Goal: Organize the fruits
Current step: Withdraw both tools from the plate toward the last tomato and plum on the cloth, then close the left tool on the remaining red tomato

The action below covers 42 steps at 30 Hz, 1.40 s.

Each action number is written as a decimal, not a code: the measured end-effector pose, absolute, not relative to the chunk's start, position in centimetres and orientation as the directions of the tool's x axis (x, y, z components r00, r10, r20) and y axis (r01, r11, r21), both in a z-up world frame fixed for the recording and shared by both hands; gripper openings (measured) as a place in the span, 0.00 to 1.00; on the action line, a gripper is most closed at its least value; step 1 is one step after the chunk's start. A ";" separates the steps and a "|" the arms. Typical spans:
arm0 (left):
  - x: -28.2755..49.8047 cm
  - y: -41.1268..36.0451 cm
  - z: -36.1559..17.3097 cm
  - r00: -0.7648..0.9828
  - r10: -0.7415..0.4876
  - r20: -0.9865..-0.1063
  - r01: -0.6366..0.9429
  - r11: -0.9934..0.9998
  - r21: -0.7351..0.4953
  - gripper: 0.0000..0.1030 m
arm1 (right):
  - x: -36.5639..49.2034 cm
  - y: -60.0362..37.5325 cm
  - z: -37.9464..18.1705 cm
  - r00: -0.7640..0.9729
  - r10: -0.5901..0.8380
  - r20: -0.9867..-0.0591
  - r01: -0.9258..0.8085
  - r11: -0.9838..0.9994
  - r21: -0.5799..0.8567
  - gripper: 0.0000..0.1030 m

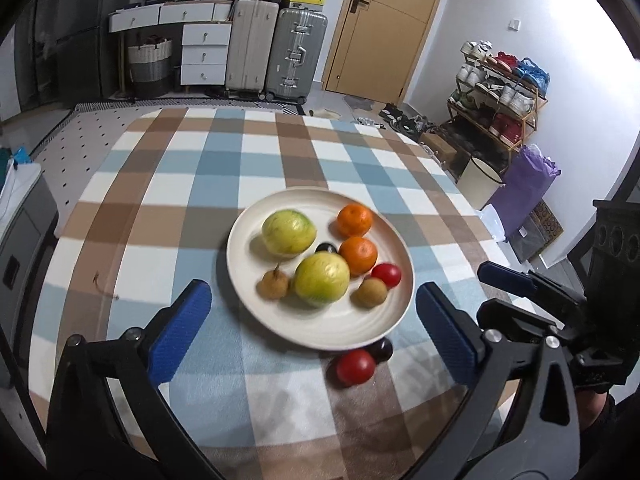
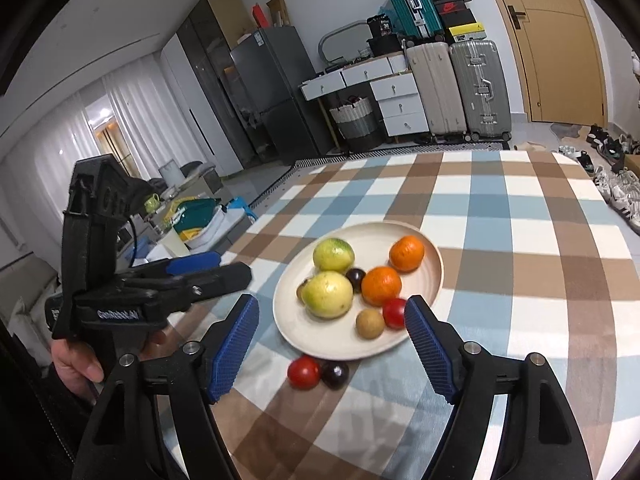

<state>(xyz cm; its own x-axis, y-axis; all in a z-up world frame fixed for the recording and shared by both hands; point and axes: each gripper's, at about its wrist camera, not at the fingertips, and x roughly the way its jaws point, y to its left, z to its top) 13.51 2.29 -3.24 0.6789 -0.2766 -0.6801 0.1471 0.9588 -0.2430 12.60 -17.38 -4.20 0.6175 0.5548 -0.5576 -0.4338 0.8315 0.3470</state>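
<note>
A cream plate (image 1: pixel 344 330) on the checked tablecloth holds two yellow-green round fruits (image 1: pixel 289 236), two oranges (image 1: pixel 357 255), two small brown fruits (image 1: pixel 372 292), a red tomato (image 1: pixel 387 274) and a dark fruit (image 1: pixel 325 248). On the cloth just in front of the plate lie another red tomato (image 1: pixel 355 367) (image 2: pixel 304 372) and a dark plum (image 1: pixel 382 350) (image 2: pixel 335 374), side by side. My left gripper (image 1: pixel 313 289) hangs open over the plate's near side, nothing between its pads. My right gripper (image 2: pixel 332 301) is open too, above the near rim of the plate (image 2: pixel 320 344), and holds nothing.
The round table's edge (image 2: pixel 440 452) curves close below the grippers. A hand (image 2: pixel 76 364) holds the left gripper at the table's left side. Suitcases (image 1: pixel 296 56), drawers (image 1: pixel 204 54), a door (image 1: pixel 384 24) and a shoe rack (image 1: pixel 500 92) stand beyond the table.
</note>
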 end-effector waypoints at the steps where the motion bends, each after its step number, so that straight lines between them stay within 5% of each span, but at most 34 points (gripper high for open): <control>1: 13.2 2.5 -3.5 0.679 -0.278 -0.679 0.146 0.958 -0.247 0.99 | 12.4 -17.3 -4.6 0.613 0.554 -0.563 -0.433 0.832 0.347 0.75; 27: 12.4 -0.6 -11.0 0.549 -0.329 -0.768 0.206 0.944 -0.257 0.98 | 10.4 -17.9 -7.6 0.593 0.538 -0.599 -0.394 0.843 0.366 0.82; 42: 13.6 -3.3 -12.5 0.474 -0.380 -0.794 0.304 0.917 -0.257 0.45 | 10.8 -18.9 -8.2 0.593 0.535 -0.602 -0.373 0.845 0.383 0.82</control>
